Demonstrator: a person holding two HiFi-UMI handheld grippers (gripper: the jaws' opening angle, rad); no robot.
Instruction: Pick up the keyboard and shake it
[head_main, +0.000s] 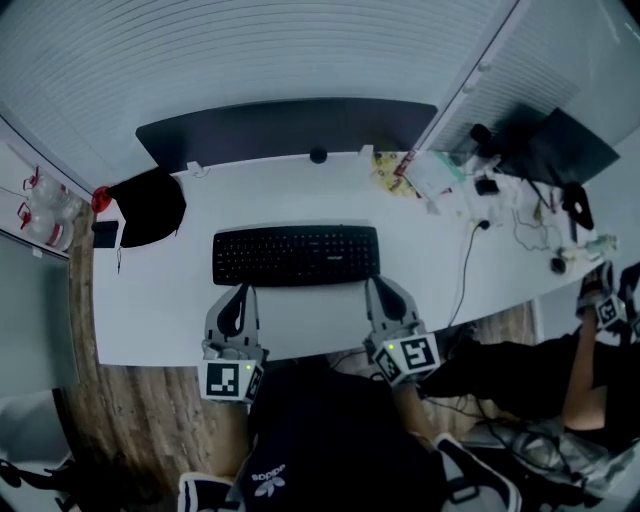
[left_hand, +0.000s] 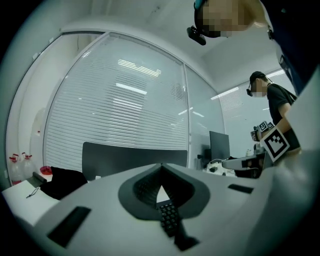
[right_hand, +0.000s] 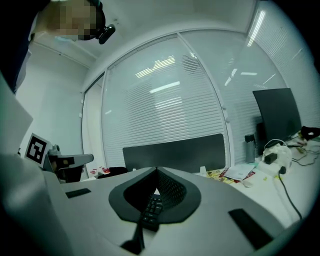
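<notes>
White desk (head_main: 150, 320), glass-walled office with blinds. Item one: keyboard (head_main: 295, 255), black, full width, lying flat on the desk with its long side toward us. Beyond the keyboard, monitor (head_main: 290, 130); left of the keyboard, black bundle (head_main: 150, 205); right of the keyboard, cable (head_main: 465, 265) and loose papers. Handling, as we judge it: a stiff plastic slab, light for its width, smooth on its edges and likely to slip or swing if taken at one point only. We would take it at two places well apart along its near edge, pads on the frame rather than on the keycaps, which give under pressure. Shaking will pull at both grips, so a firm bite matters. Item two: left gripper (head_main: 241, 290), jaws pressed together, nothing between them, tip at the keyboard's near edge toward its left end. Item three: right gripper (head_main: 374, 284), jaws likewise together and empty, tip at the keyboard's near edge toward its right end. We cannot tell whether either tip touches the keyboard. Both pairs of jaws would need to part before any hold.
</notes>
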